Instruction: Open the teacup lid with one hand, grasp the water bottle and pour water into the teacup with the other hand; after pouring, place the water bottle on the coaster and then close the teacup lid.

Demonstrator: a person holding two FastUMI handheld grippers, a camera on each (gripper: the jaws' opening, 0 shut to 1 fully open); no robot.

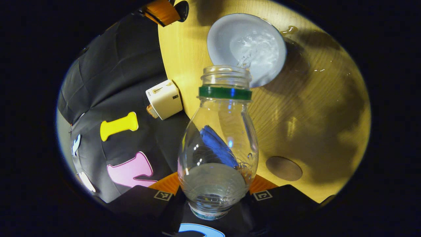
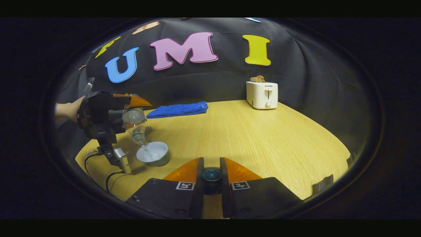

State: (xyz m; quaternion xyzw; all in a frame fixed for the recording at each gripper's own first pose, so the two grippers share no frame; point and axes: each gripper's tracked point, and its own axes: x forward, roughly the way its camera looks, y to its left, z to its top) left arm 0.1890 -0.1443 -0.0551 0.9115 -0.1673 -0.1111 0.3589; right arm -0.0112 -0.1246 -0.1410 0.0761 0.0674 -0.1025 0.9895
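Observation:
My left gripper (image 1: 215,189) is shut on a clear water bottle (image 1: 218,141) with a green neck ring. The bottle is tilted mouth-down over the pale open teacup (image 1: 246,46), and water streams into it. A round brown coaster (image 1: 284,168) lies on the table to the bottle's right. In the right gripper view the left gripper (image 2: 130,113), held by a hand, tips the bottle (image 2: 135,126) over the teacup (image 2: 153,153). My right gripper (image 2: 211,166) is shut on the dark lid's knob (image 2: 211,175), held away from the cup, right of it.
A white toaster (image 2: 262,94) stands at the back of the wooden table (image 2: 256,141) and a folded blue towel (image 2: 177,109) lies to its left. A small metal device with cables (image 2: 120,159) sits by the cup. Water drops (image 1: 289,30) lie beside the teacup.

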